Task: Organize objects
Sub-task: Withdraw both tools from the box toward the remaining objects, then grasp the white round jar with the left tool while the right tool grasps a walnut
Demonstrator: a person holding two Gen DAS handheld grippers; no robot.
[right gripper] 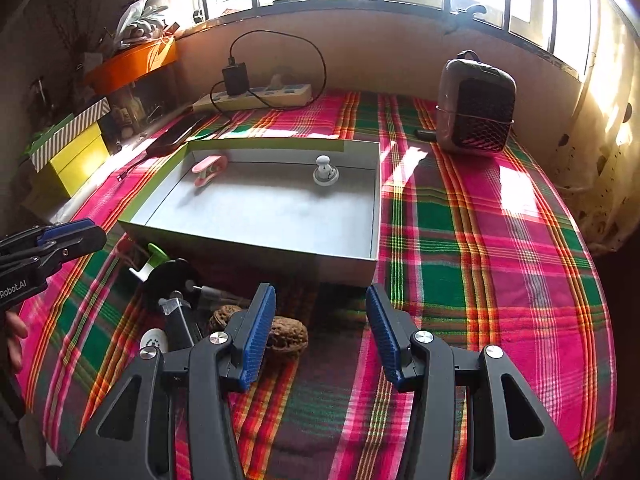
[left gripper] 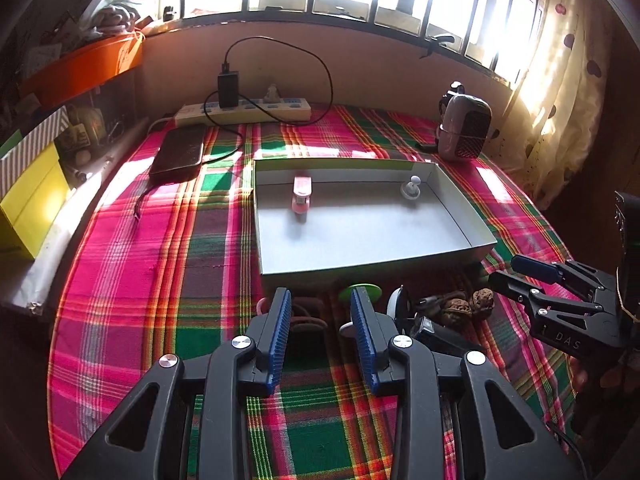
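Observation:
A shallow grey box (left gripper: 460,224) (right gripper: 376,216) sits mid-table holding a pink clip (left gripper: 301,196) (right gripper: 209,168) and a white knob-shaped piece (left gripper: 410,189) (right gripper: 325,171). In front of it lie loose items: walnuts (left gripper: 468,306) (right gripper: 290,338), a green disc (left gripper: 374,290) (right gripper: 157,254), a black device (left gripper: 436,334) (right gripper: 178,320) and a pink band (left gripper: 308,312). My left gripper (left gripper: 322,308) is open and empty above the band and disc. My right gripper (right gripper: 320,316) is open and empty, a walnut beside its left finger; it also shows in the left wrist view (left gripper: 520,272).
A plaid cloth (right gripper: 480,264) covers the table. A small heater (left gripper: 464,126) (right gripper: 474,110) stands back right. A power strip (left gripper: 244,112) (right gripper: 256,96) with charger and a dark phone (left gripper: 180,152) lie back left. Yellow and orange boxes (left gripper: 32,200) line the left side.

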